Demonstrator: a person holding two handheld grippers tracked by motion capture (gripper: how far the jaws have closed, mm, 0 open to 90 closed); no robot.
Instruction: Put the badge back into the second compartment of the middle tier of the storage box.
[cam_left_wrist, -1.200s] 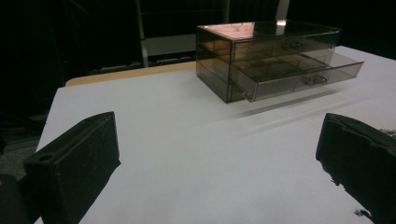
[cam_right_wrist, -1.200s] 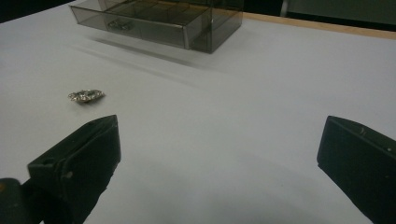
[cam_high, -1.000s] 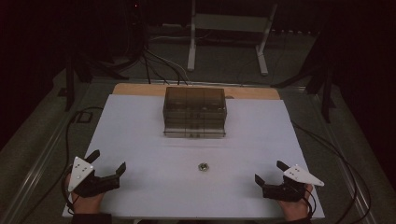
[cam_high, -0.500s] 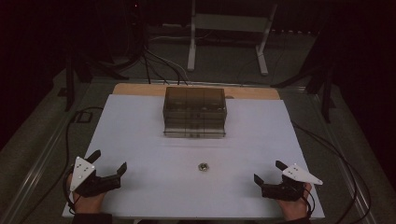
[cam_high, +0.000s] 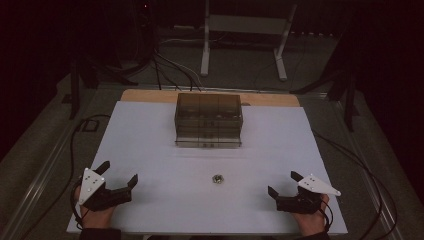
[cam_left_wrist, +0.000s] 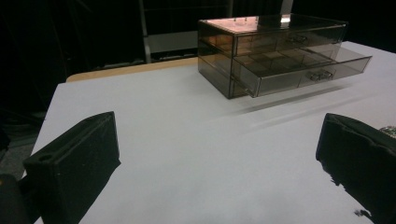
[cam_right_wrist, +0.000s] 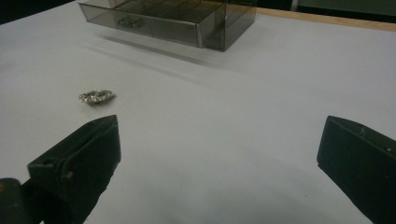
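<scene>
The left gripper (cam_high: 118, 173) and right gripper (cam_high: 283, 183) both gape wide, holding nothing. A small shiny trinket (cam_high: 217, 178) lies between them, the drawer box (cam_high: 208, 120) at twelve o'clock on the tabletop (cam_high: 150, 130).

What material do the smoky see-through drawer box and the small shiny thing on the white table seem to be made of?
The smoky see-through drawer box looks like tinted clear plastic, probably acrylic: glossy, with its inner dividers visible through the walls. The small shiny thing looks like silvery metal, since it glints; it may be jewellery, but it is too small to tell.
</scene>
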